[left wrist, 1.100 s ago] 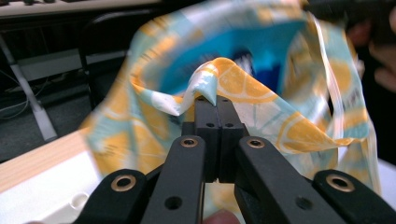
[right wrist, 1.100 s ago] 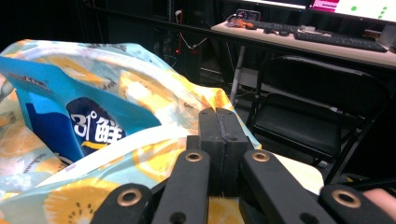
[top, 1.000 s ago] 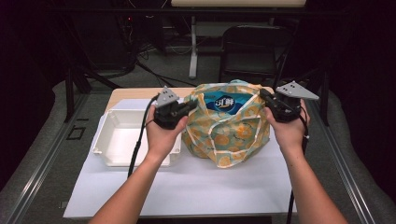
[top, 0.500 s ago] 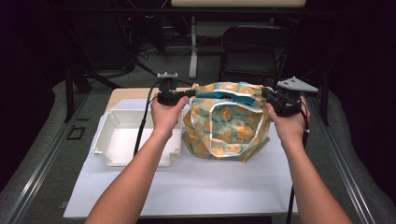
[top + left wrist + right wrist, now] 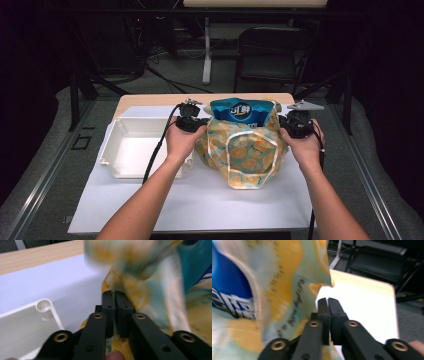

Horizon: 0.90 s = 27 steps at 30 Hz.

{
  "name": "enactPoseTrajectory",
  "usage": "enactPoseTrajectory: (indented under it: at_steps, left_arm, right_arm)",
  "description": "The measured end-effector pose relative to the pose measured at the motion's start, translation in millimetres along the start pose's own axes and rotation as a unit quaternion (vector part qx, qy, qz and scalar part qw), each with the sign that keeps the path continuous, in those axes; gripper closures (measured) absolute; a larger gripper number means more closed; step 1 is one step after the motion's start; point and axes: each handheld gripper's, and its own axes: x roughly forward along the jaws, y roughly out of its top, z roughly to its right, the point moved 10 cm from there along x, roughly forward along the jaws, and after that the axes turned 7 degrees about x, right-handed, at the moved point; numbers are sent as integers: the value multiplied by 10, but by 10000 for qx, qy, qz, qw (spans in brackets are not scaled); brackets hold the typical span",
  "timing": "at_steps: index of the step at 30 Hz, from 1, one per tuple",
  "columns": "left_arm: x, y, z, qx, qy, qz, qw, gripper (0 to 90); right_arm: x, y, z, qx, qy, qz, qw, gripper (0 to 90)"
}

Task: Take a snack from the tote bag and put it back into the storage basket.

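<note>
Both forearms are reaching forward from the near edge, held roughly parallel and well apart. The left gripper is pointing inward with its jaws pressed together. The right gripper is mirroring it, jaws likewise closed.

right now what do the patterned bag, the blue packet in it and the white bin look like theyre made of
Patterned bag: looks like thin soft cloth or coated fabric, matte, since it creases and sags.
Blue packet: probably glossy plastic film, judging by its sheen and printed lettering.
White bin: seems rigid moulded plastic, smooth and slightly shiny, with a thick rounded rim.
</note>
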Motion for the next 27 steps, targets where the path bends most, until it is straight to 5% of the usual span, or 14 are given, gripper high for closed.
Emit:
enactPoseTrajectory:
  at_steps: [3,6,13,17,20,23,25,27]
  left_arm:
    - [-30,-48,-47,-143,-101,124,9998,819]
    - [-145,-58,-103,-264,-129,438,9986,741]
    - [-552,-18,-138,-446,-131,1280,9907,542]
    - [-746,14,-59,-437,-426,1707,9834,489]
    - [-772,12,22,-351,-580,1738,9824,443]
    - [-672,18,44,-391,-614,1588,9846,411]
    - [-581,24,58,-453,-741,1464,9854,391]
    - [-479,25,76,-441,-775,1327,9871,390]
  right_arm:
    - [5,-56,18,150,165,105,9997,834]
    - [-111,-20,25,255,348,628,9971,722]
    - [-546,127,16,402,567,1551,9855,502]
    - [-672,148,-75,427,855,1725,9804,428]
    - [-673,105,-209,249,1084,1658,9799,375]
    - [-571,74,-228,154,883,1545,9839,413]
    - [-531,91,-210,298,900,1596,9826,516]
    - [-451,87,-164,419,825,1465,9849,665]
